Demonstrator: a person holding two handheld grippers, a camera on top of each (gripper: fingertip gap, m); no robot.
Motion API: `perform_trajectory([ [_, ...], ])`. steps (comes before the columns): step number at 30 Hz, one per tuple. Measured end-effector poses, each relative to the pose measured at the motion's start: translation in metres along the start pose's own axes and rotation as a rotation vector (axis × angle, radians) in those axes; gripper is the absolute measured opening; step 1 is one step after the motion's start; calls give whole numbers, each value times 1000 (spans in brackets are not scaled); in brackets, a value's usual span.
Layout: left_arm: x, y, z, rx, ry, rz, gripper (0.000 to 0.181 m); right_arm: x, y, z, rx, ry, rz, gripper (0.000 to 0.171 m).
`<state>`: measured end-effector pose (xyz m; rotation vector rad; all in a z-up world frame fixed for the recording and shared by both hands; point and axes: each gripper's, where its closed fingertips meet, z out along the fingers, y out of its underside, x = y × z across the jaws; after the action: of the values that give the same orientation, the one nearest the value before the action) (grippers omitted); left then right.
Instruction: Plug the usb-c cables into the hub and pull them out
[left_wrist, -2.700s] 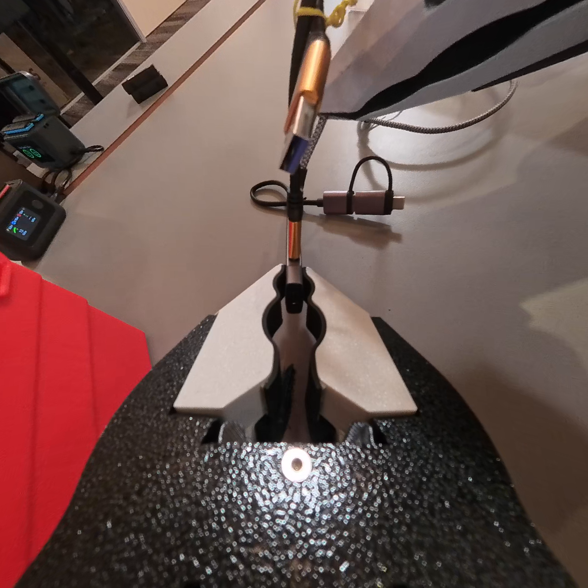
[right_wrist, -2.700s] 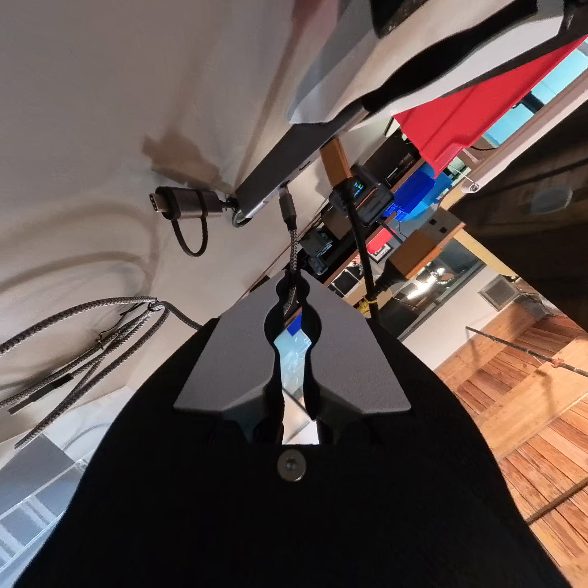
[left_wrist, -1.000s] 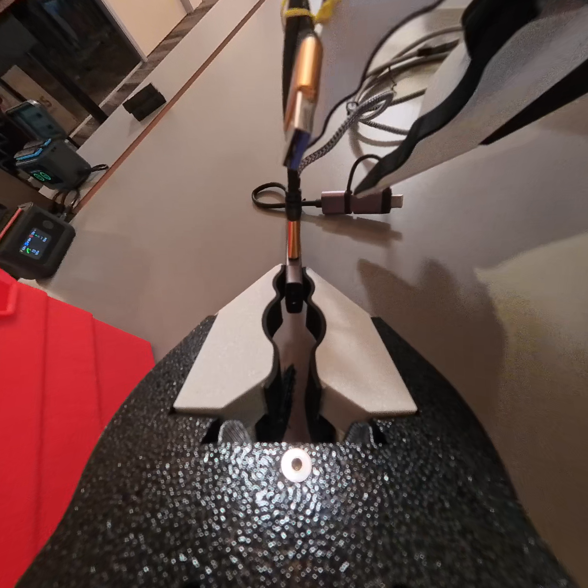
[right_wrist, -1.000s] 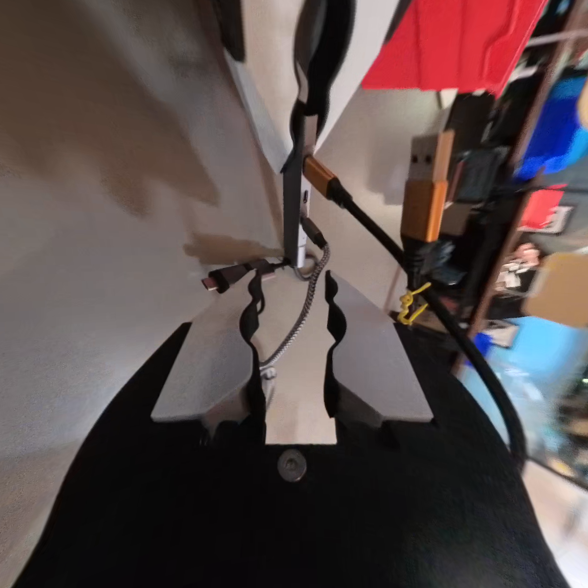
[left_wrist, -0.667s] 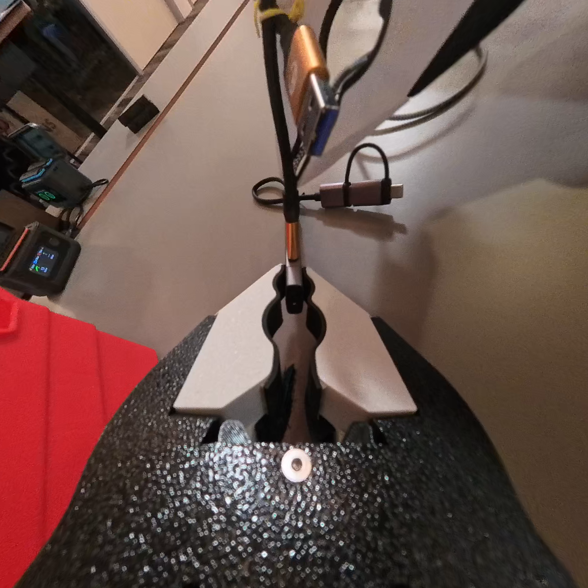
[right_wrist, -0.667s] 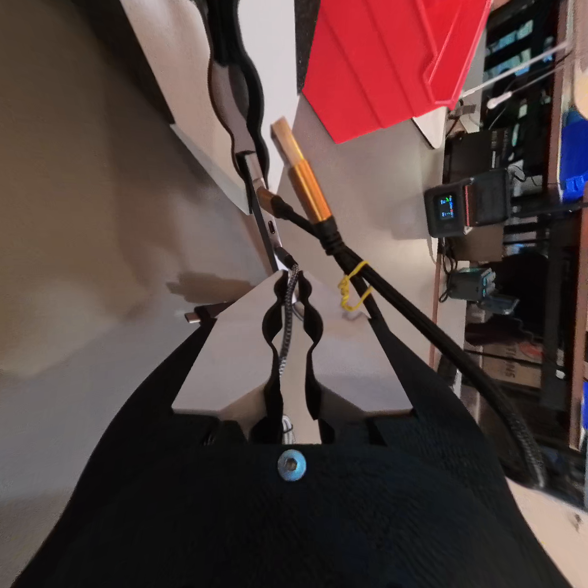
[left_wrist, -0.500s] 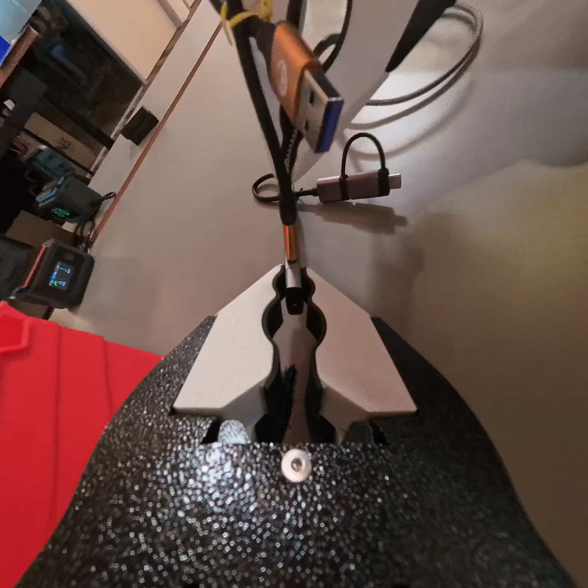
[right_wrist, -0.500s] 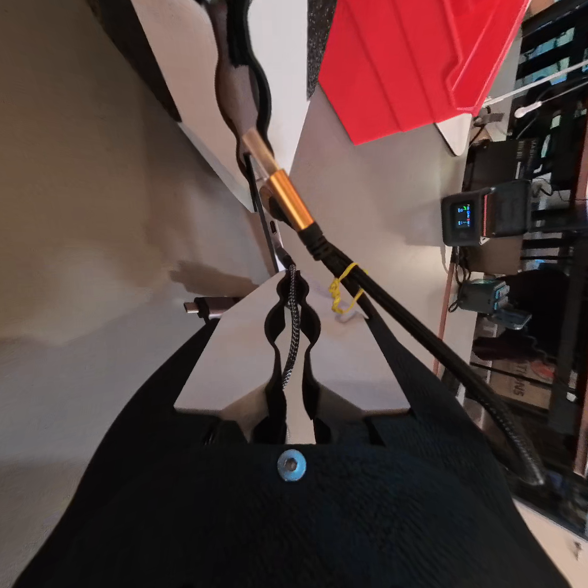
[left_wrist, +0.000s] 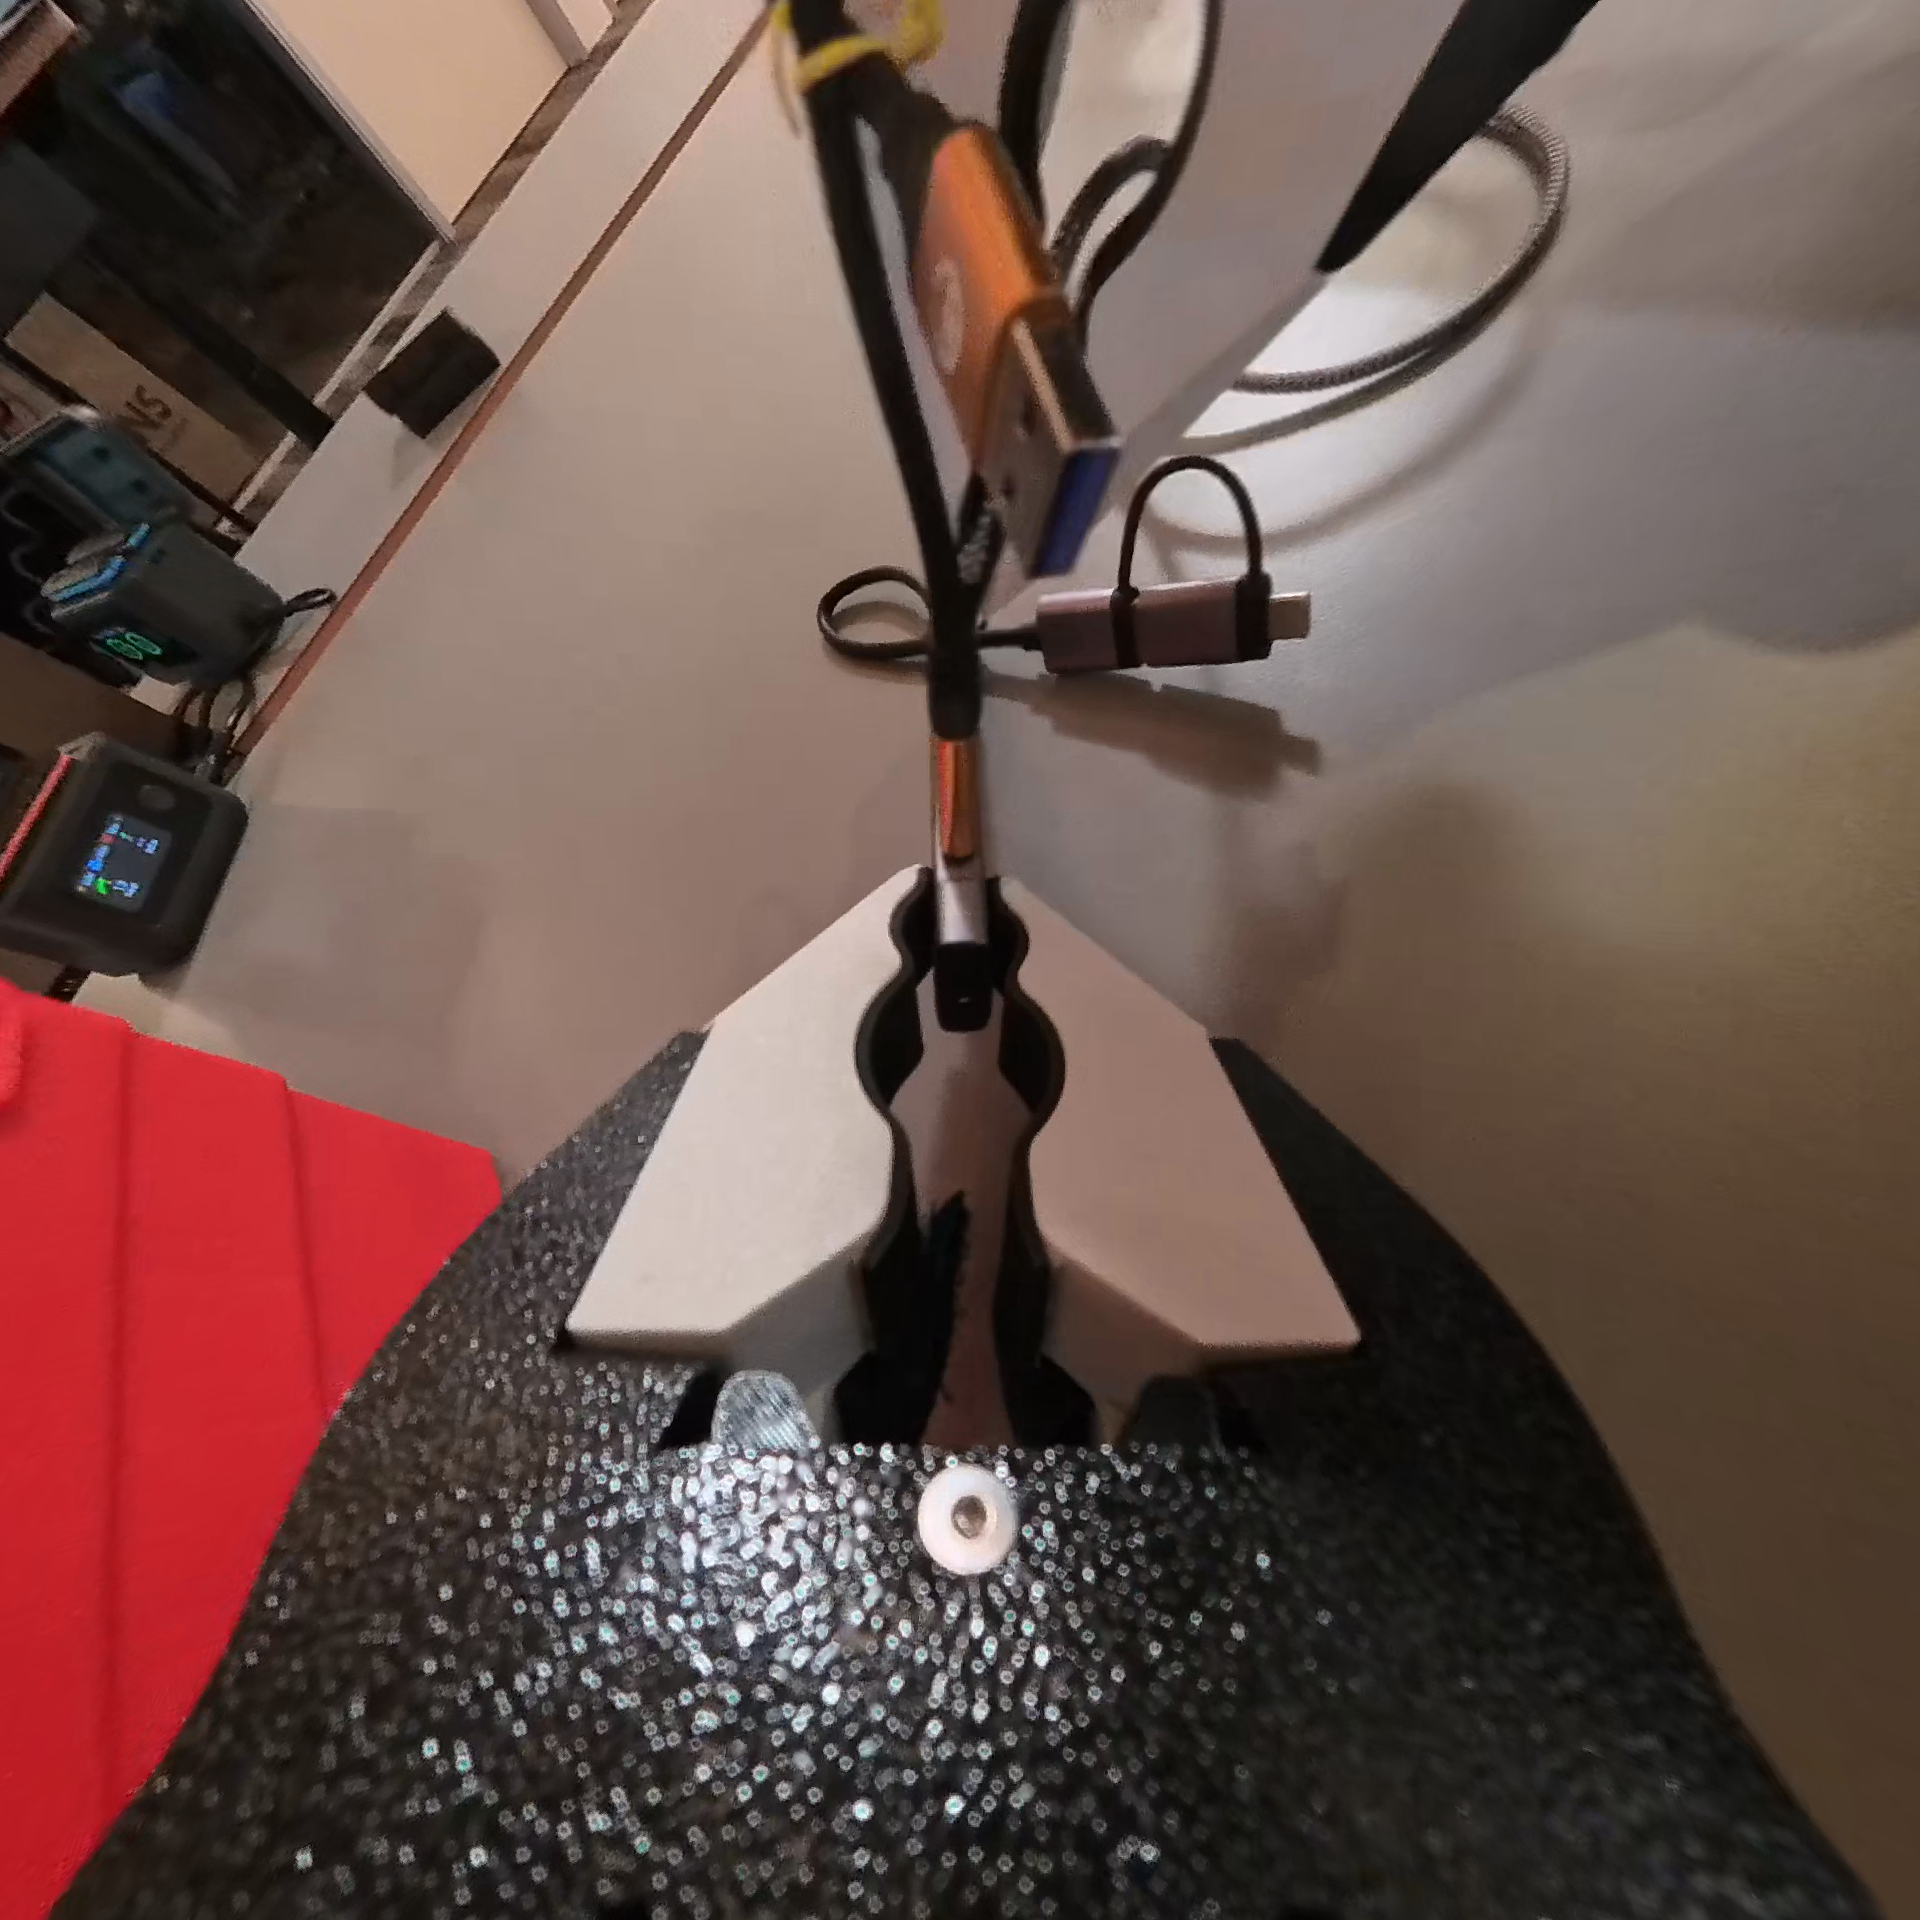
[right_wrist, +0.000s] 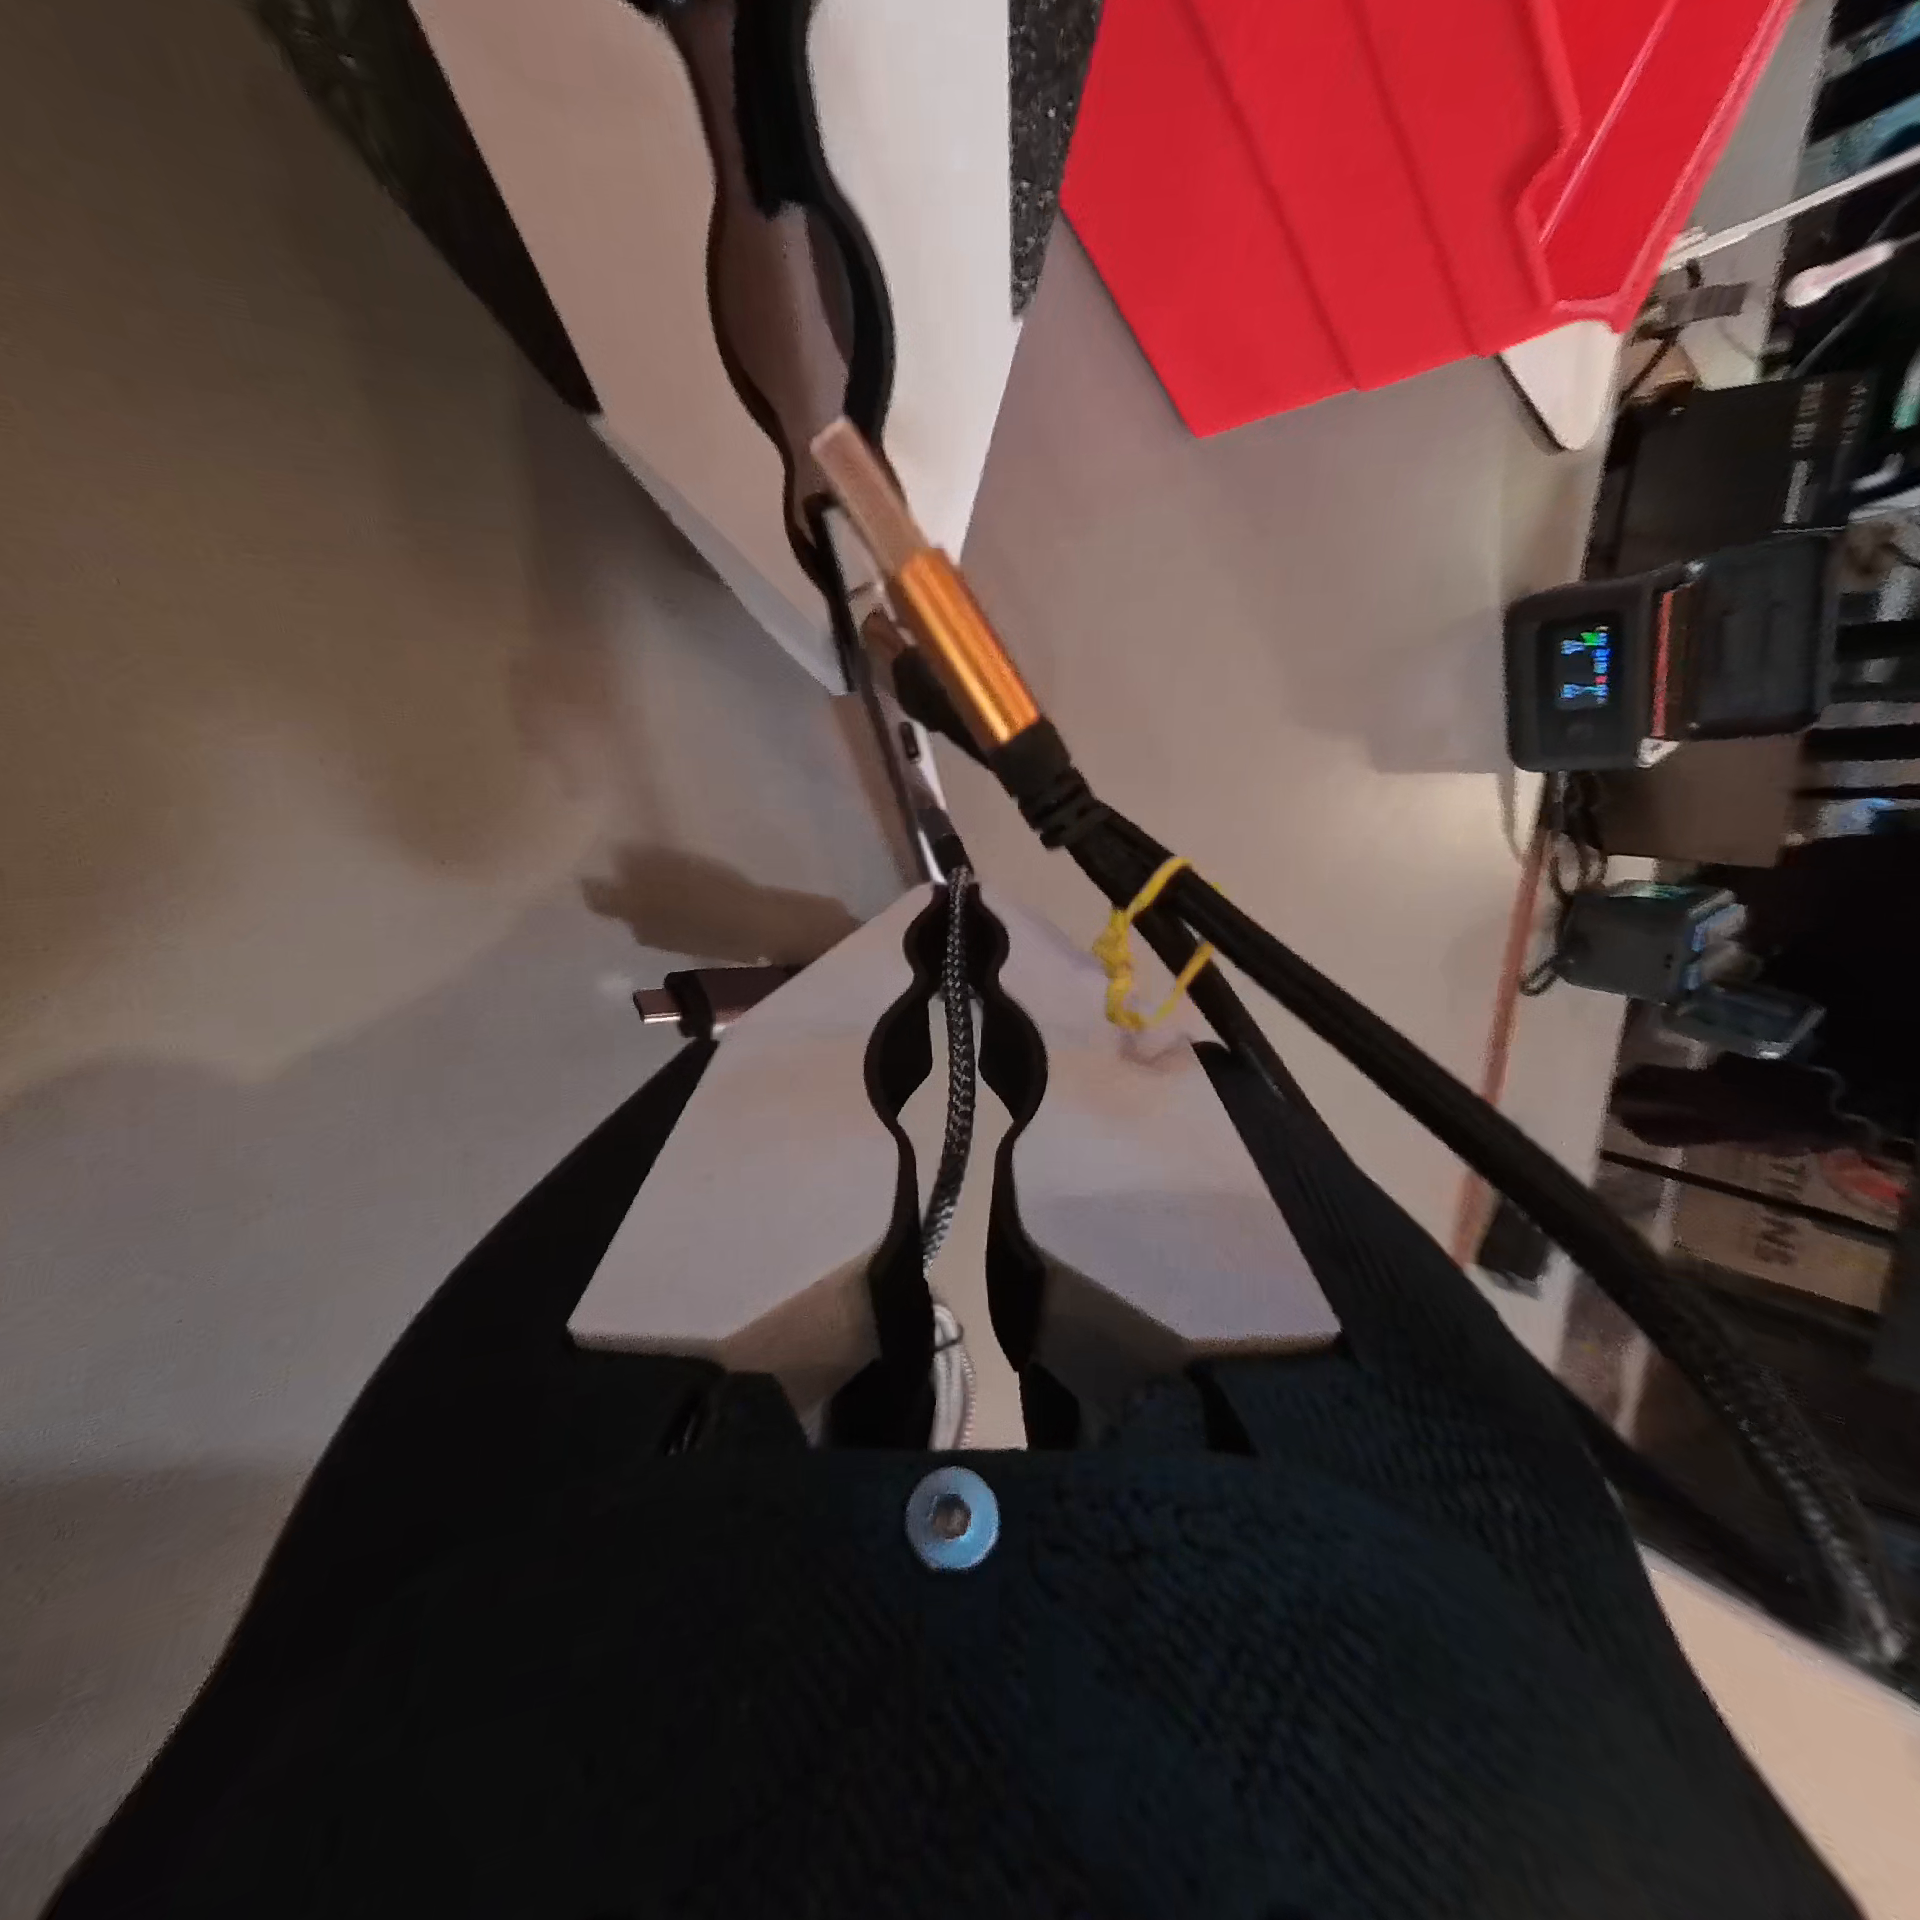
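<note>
My left gripper (left_wrist: 961, 904) is shut on a slim silver hub (left_wrist: 961, 930), seen edge on. It also shows at the top of the right wrist view (right_wrist: 800, 312) holding the hub (right_wrist: 883, 717). A black cable (left_wrist: 894, 312) with an orange collar is plugged into the hub. Its orange USB-A plug (left_wrist: 1018, 364) dangles free, and it also shows in the right wrist view (right_wrist: 956, 644). My right gripper (right_wrist: 956, 909) is shut on a grey braided usb-c cable (right_wrist: 956, 1070) just behind its plug (right_wrist: 940, 831), which sits in the hub.
A grey adapter plug (left_wrist: 1153, 629) lies on the beige table (left_wrist: 623, 623); it also shows in the right wrist view (right_wrist: 696, 1003). A red bin (left_wrist: 156, 1351) sits beside me. Black devices with lit screens (left_wrist: 114, 862) stand past the table's edge. Braided cable loops (left_wrist: 1455, 332) lie behind. Spacing between my two grippers at the tips: around 5 cm.
My right gripper was open one second ago; it has moved up to the hub and shut on the braided cable. The dangling orange plug has swung. My left gripper still holds the hub.
</note>
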<state>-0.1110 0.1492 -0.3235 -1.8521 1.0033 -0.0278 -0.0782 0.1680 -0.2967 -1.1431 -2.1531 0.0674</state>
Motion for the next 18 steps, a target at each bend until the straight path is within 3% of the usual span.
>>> perform_trajectory([
  [6, 3, 2, 2, 4, 44, -3, 7, -1, -2, 0, 107, -113, 201, 3],
  [7, 4, 2, 2, 6, 50, 12, 7, -1, -3, 1, 119, -120, 210, 17],
  [8, 6, 2, 3, 2, 50, 28, 7, -3, -4, 2, 129, -123, 199, 19],
  [11, 6, 2, 3, 2, 54, 33, 7, -9, -8, 5, 136, -128, 130, 6],
  [18, 8, -1, 1, -1, 43, 70, 6, -14, -8, 3, 94, -166, 87, 3],
])
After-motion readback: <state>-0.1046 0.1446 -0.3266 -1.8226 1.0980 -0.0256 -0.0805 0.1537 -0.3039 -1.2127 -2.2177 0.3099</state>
